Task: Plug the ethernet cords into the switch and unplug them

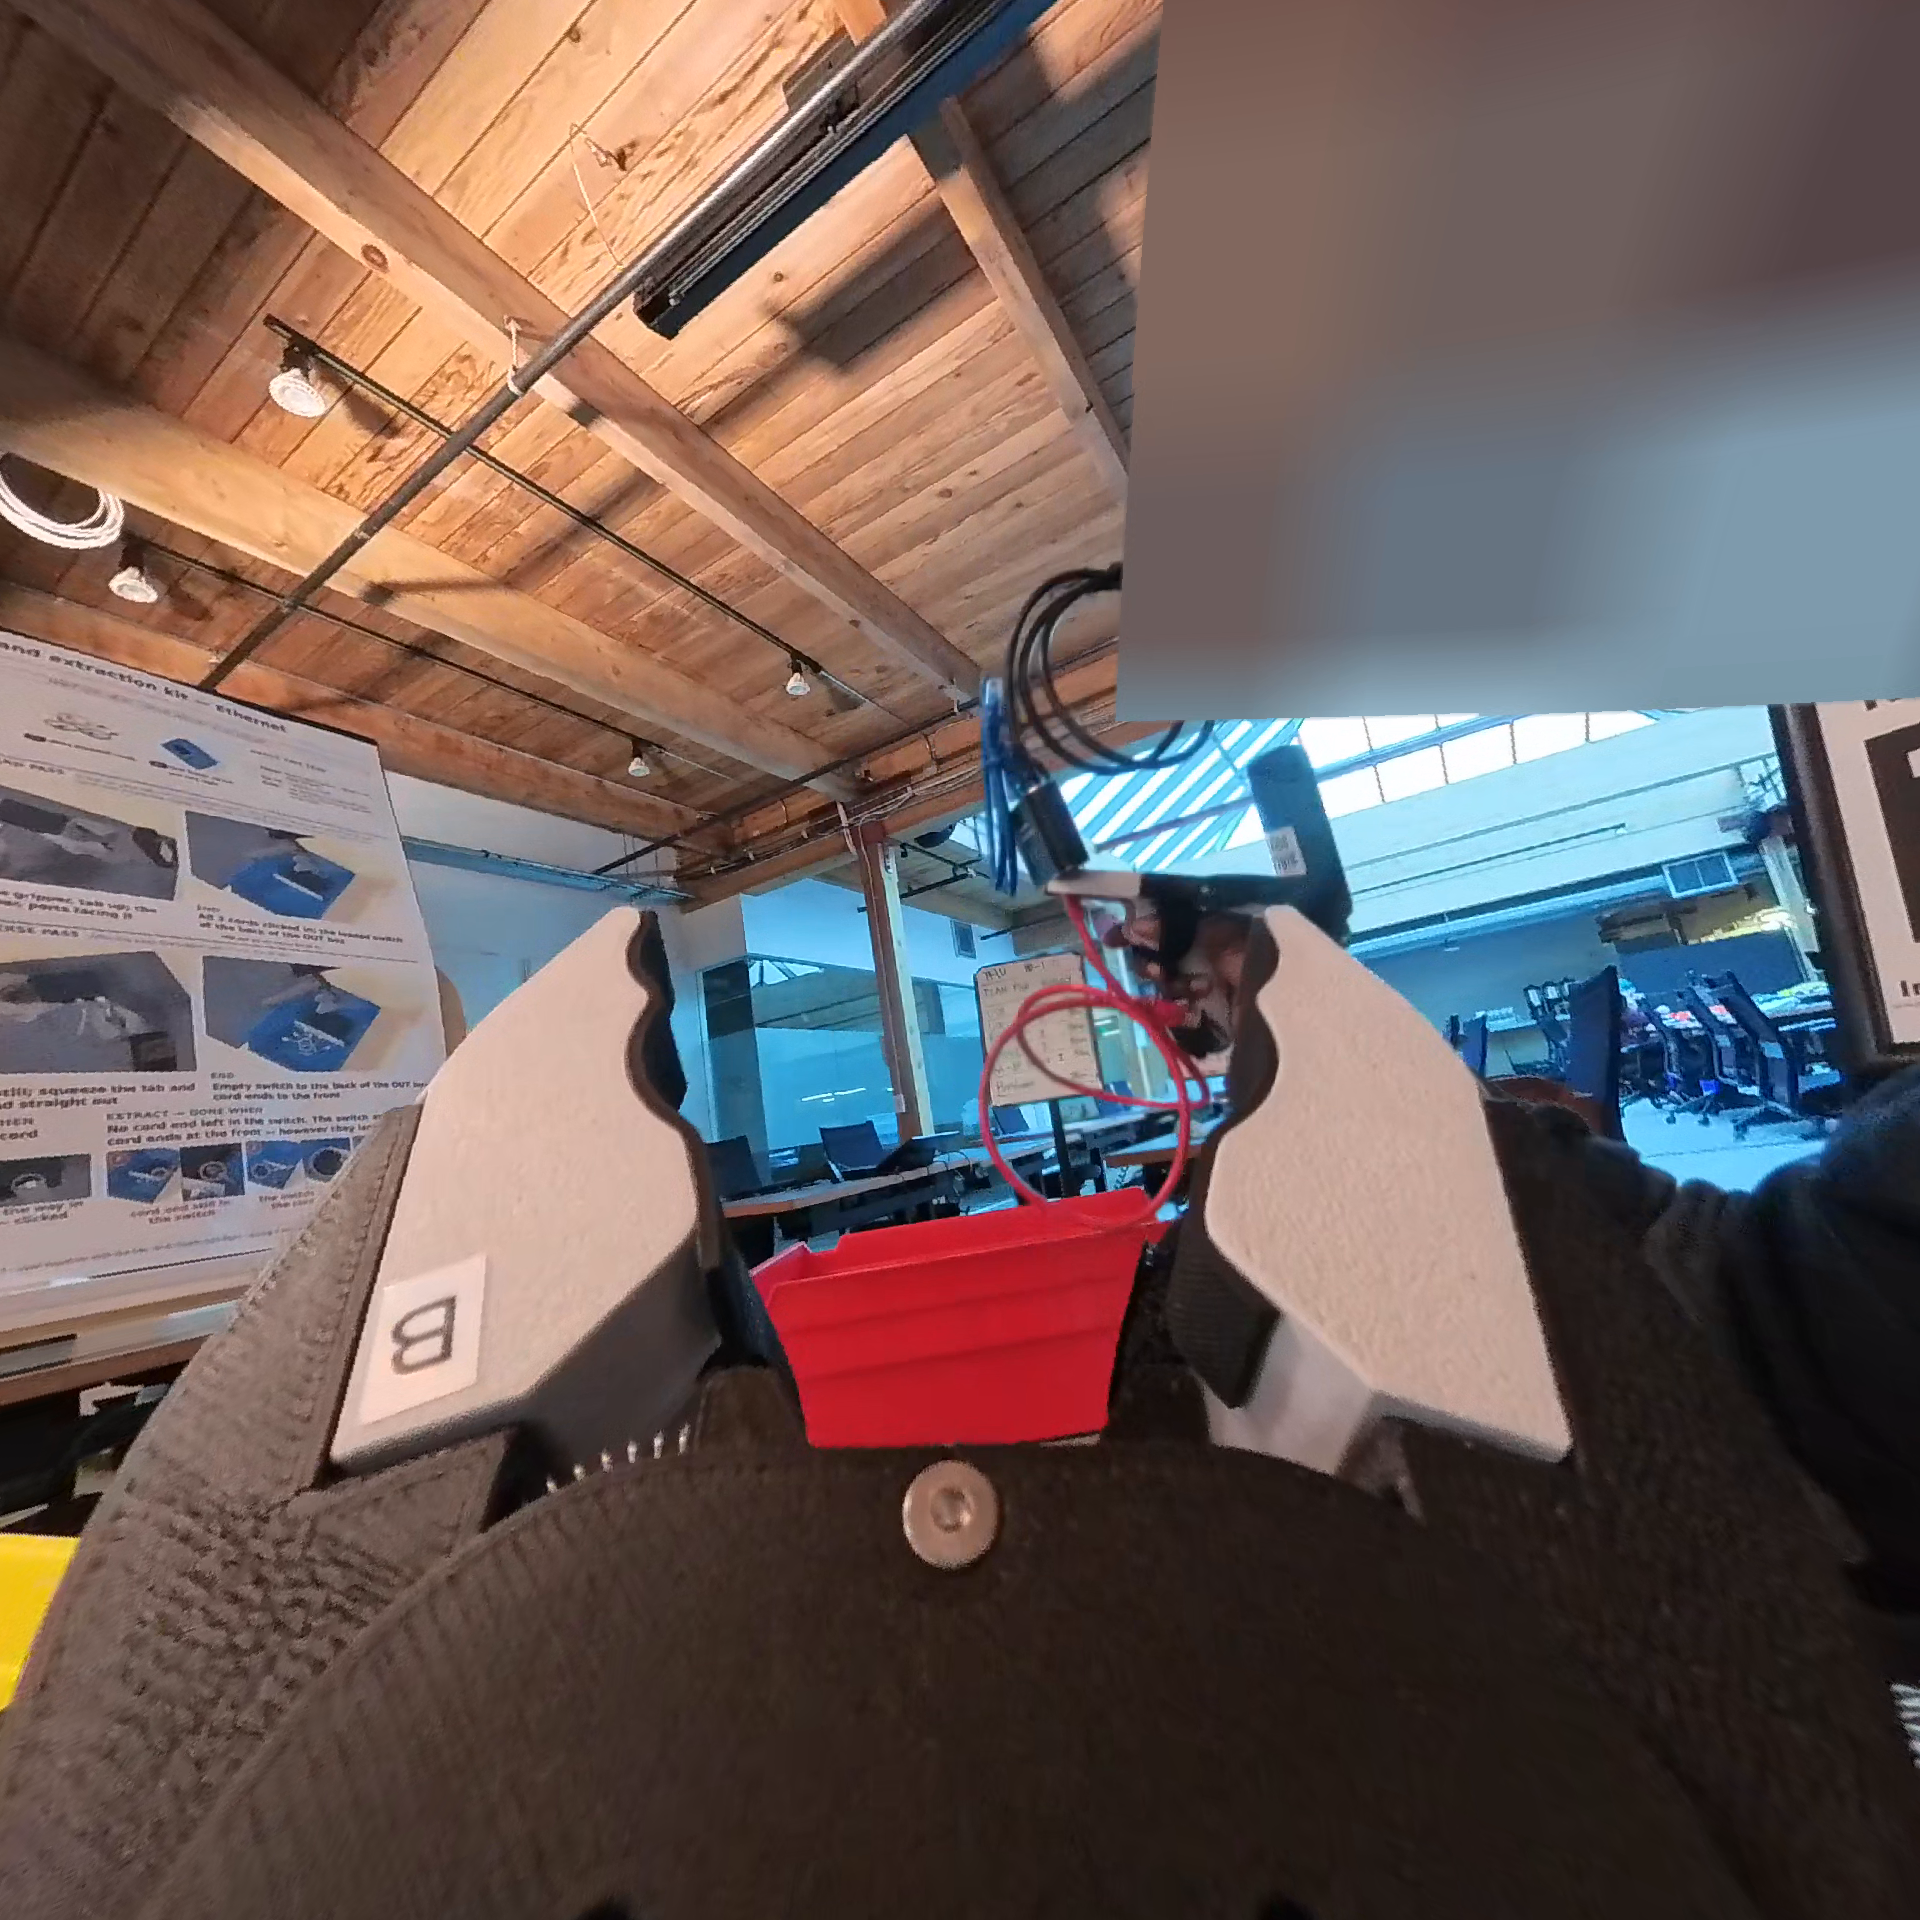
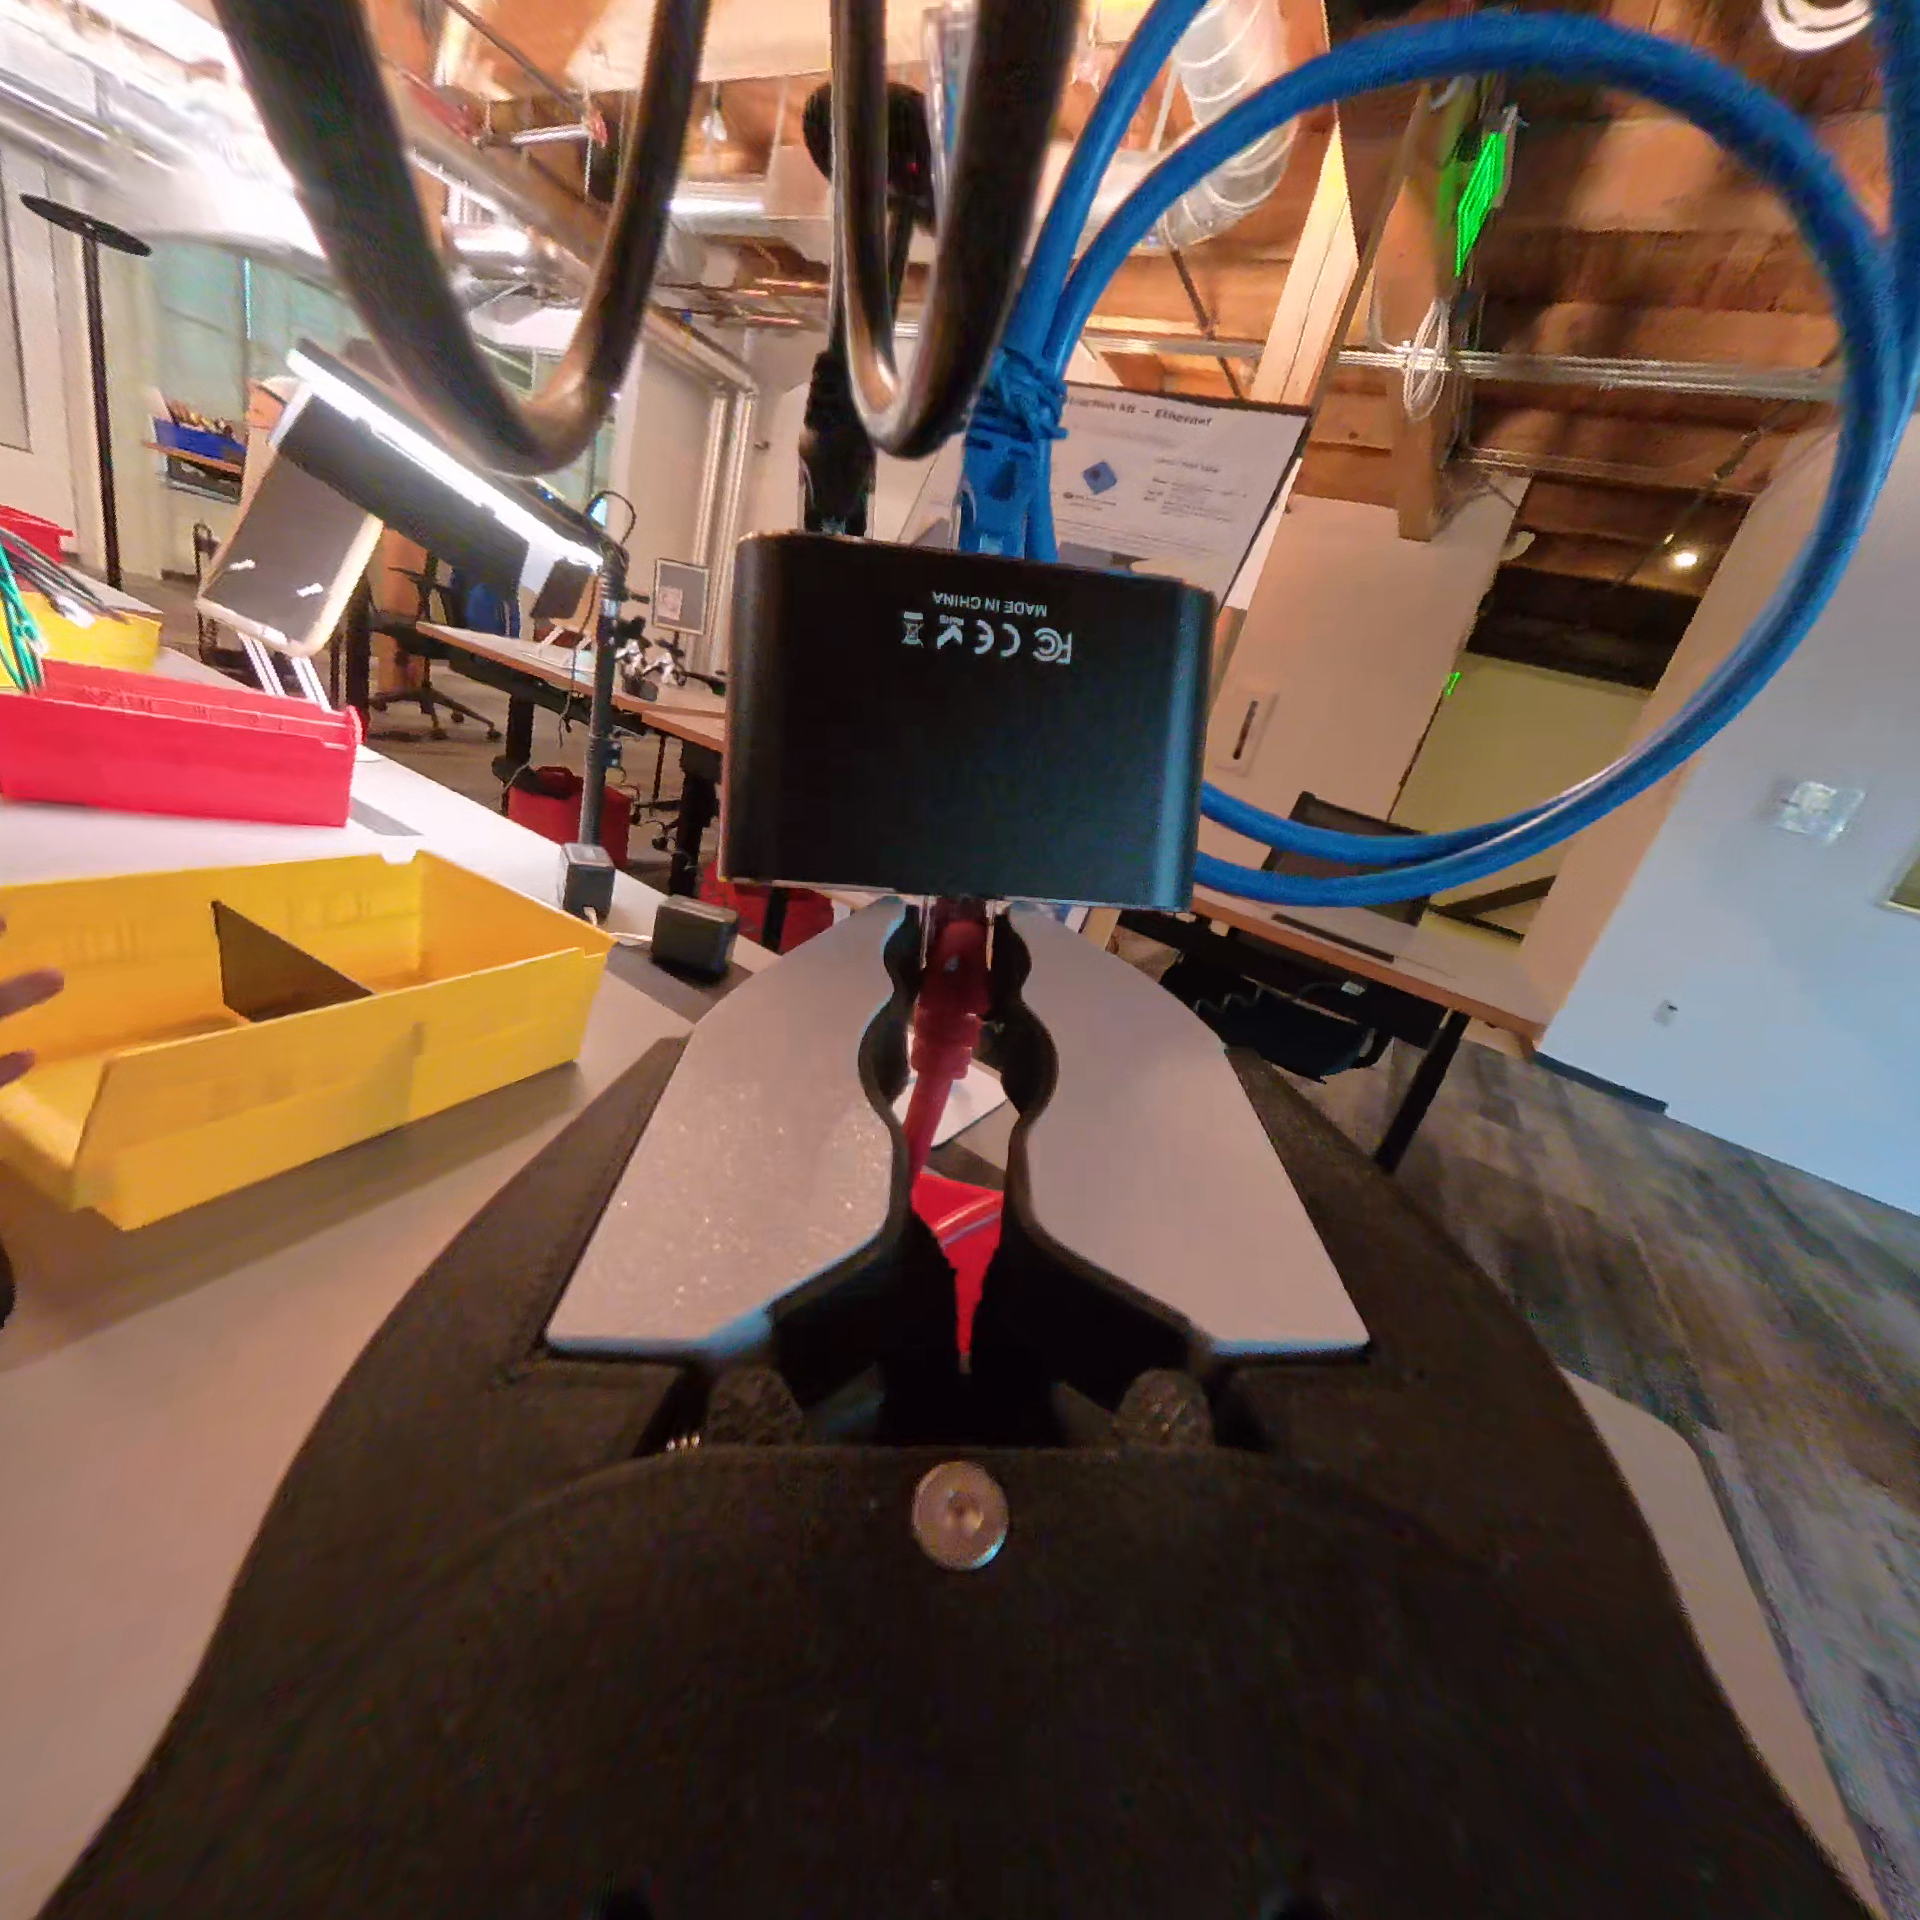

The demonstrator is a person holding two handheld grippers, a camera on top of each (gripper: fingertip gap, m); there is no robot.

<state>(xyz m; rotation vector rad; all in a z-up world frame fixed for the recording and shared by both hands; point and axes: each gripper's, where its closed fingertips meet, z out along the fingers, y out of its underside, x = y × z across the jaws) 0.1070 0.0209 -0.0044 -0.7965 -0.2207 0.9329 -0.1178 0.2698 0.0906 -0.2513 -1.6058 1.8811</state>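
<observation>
Your right gripper (image 2: 954, 971) was pinching the plug of the red cord (image 2: 940, 1049), with the two fingers pressed onto it from both sides, just below the black switch (image 2: 961, 727). The switch was lifted in the air above the table (image 2: 208, 1455), and it seemed to hang on this one plug, which sat in a port on its lower edge. On the opposite edge, a black cord (image 2: 831, 447) and a blue cord (image 2: 1003, 468) were plugged in too, and their loops curved around the switch, the blue loop going wide to the right. I judge that you held the plug so close to the switch because there you could press the small tab and pull straight; holding the cord farther back would only bend it. Your left gripper (image 1: 956, 1039) was spread wide and held nothing. In its view the switch (image 1: 1049, 836) with the cords showed far off and high, and the red cord (image 1: 1081, 1081) fell from it in loops toward the red bin (image 1: 951, 1340), which showed between the fingers. Probably the left gripper waited open so that it could take the body of the switch, because a pull needs something to hold against. A yellow bin (image 2: 312, 1029) with a dark divider stood on the table at the left
</observation>
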